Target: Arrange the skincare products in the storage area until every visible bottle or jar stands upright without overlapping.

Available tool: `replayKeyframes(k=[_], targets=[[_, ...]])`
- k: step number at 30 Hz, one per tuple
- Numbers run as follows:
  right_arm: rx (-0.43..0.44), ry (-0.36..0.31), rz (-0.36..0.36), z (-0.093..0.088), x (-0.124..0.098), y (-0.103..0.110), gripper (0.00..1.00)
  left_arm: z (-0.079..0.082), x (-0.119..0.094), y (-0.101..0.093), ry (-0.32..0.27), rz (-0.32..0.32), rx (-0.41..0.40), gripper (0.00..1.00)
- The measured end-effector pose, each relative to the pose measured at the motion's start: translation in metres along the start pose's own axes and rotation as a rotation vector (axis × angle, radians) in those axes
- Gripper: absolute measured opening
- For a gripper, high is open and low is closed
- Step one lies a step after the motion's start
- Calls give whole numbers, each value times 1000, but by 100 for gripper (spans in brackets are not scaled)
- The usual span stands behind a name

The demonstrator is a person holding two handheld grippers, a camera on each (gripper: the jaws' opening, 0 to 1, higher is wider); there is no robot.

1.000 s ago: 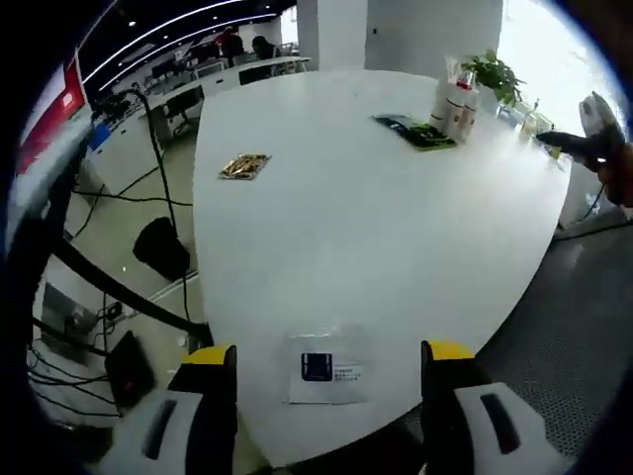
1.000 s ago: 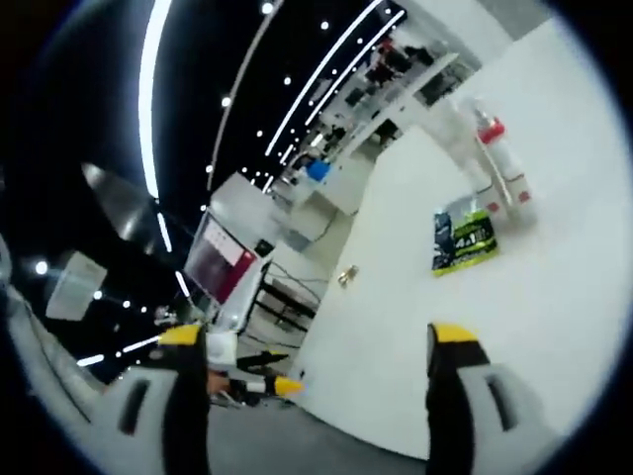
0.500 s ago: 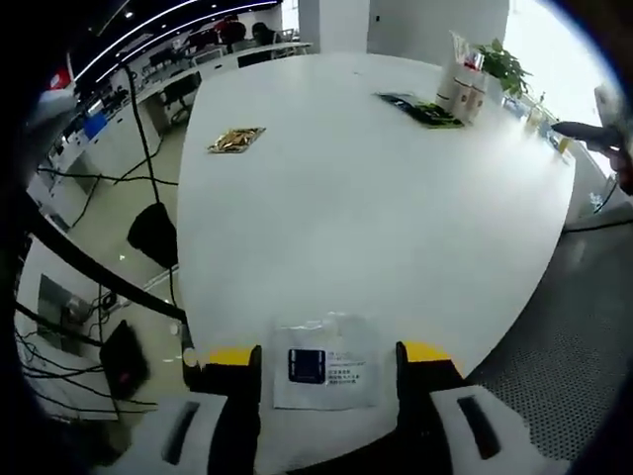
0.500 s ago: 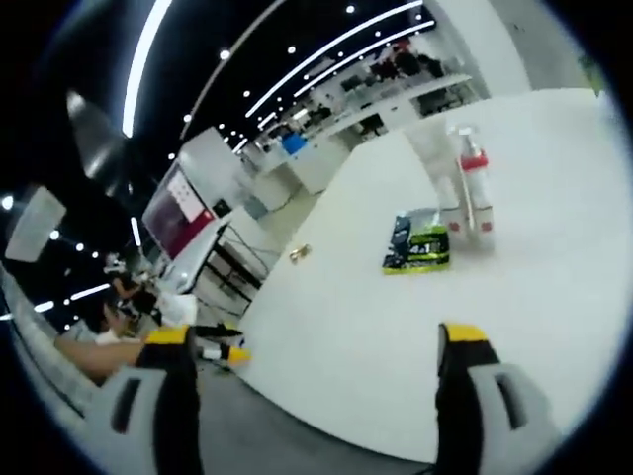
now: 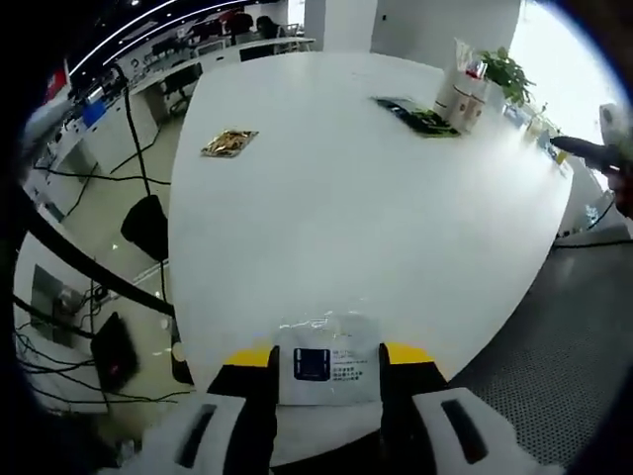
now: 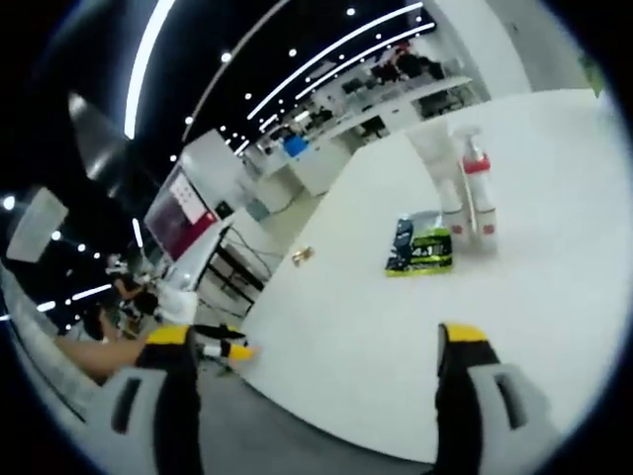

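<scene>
left hand-held gripper [image 5: 328, 364] sits at the near rim of the white surface [image 5: 356, 218], jaws closed in on a clear sachet [image 5: 328, 353] with a dark label, pinching it from both sides; sachet lies right at the surface edge, floor and cables drop away just left of it; wide bare stretch of surface runs from there to the far end; far right corner holds the skincare cluster: two white bottles [image 5: 462, 92] standing upright and close together, one with a red top, plus one flat green-black packet [image 5: 417, 116] lying just beside them; one small gold packet [image 5: 228, 143] lies alone near the left edge, well apart from the rest; potted plant [image 5: 506, 71] behind the bottles; right hand-held gripper [image 6: 321, 341] hangs off the surface edge with jaws spread wide, nothing between them; in the right gripper view the bottles [image 6: 465, 183] and green packet [image 6: 423, 249] sit mid-surface with open room all round, gold packet [image 6: 303, 254] near the edge.
</scene>
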State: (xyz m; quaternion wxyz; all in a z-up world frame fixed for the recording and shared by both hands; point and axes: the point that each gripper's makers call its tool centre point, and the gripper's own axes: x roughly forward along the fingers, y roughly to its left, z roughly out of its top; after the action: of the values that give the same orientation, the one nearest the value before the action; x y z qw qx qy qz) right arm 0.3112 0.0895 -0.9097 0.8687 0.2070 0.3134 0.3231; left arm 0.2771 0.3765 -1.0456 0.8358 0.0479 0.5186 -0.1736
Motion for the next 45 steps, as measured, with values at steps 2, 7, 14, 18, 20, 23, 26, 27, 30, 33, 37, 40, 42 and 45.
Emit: replayKeyframes(k=[2,7,14,18,20,23,26,27,30,33,37,40,42,45], targets=[[21,11,13,-4,-1,1,87,15,-5,-10,-31,-14,16,41],[69,24,50,-9,2,8,78,62,-18,-47,-139,-72,56,41],[130,38,104,-11,6,19,69,109,-41,-127,-246,-194,137,41],[162,45,123,-13,6,21,61,119,-50,-166,-275,-245,197,41],[185,53,138,-14,6,22,54,121,-53,-180,-282,-265,216,41],[227,55,172,-16,4,26,41,123,-58,-204,-296,-294,241,41],[267,77,195,-21,4,29,32,122,-61,-219,-302,-316,259,41],[276,83,200,-23,4,29,29,121,-61,-223,-299,-322,263,41],[326,94,227,-26,2,34,17,118,-63,-234,-305,-335,277,41],[343,105,249,-29,1,35,3,117,-64,-239,-306,-345,284,41],[353,131,283,-31,-1,40,1,113,-63,-239,-300,-337,289,41],[361,159,309,-34,-1,40,0,106,-61,-240,-298,-360,306,42],[361,170,319,-33,-4,40,0,103,-62,-242,-295,-394,272,47],[359,170,333,-28,-8,36,0,103,-68,-246,-335,-494,153,52]])
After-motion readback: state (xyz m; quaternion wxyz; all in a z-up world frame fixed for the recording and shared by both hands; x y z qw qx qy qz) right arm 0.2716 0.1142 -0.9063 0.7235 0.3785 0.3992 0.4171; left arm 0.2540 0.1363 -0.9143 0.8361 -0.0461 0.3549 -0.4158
